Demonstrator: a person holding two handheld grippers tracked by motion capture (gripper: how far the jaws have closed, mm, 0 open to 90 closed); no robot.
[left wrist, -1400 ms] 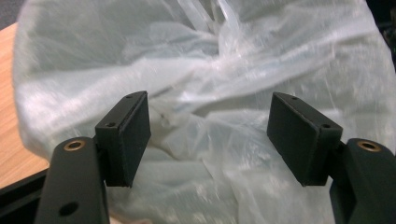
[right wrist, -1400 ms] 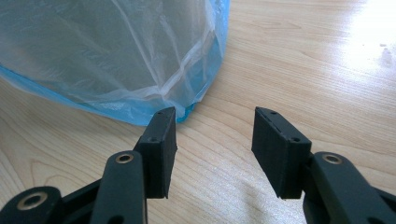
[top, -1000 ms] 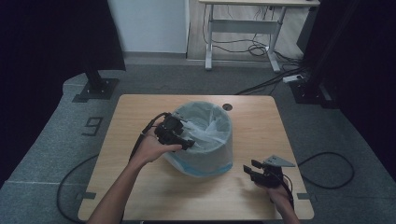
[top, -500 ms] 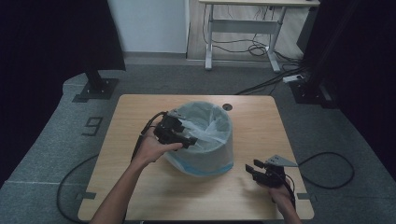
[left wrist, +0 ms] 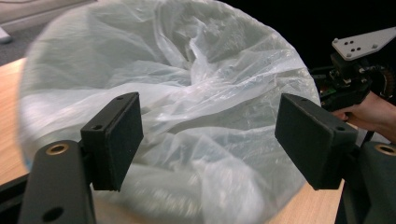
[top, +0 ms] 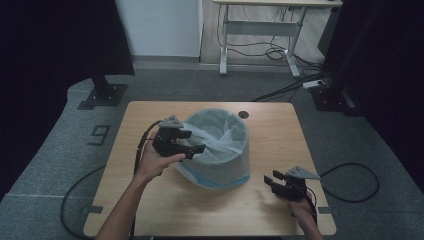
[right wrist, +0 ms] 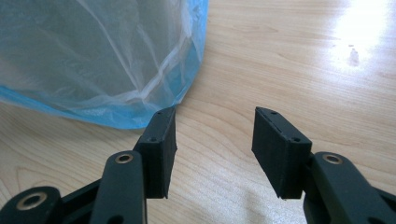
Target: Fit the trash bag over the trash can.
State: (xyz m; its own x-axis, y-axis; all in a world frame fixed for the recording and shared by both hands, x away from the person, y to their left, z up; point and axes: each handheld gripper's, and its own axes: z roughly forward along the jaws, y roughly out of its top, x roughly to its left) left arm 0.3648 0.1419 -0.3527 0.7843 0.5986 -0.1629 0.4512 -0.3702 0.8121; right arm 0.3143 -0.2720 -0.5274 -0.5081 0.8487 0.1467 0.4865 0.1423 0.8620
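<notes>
Fingers flank crinkled translucent liner (blue-edged), bin-draped.

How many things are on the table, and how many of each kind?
Bins lined with a plastic bag: 1, the bin
Grippers held by hands: 2, the left gripper and the right gripper
Total: 3

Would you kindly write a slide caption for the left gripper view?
Left gripper, jaws just opened, facing the clear bag-lined bin, nothing pinched.
</notes>
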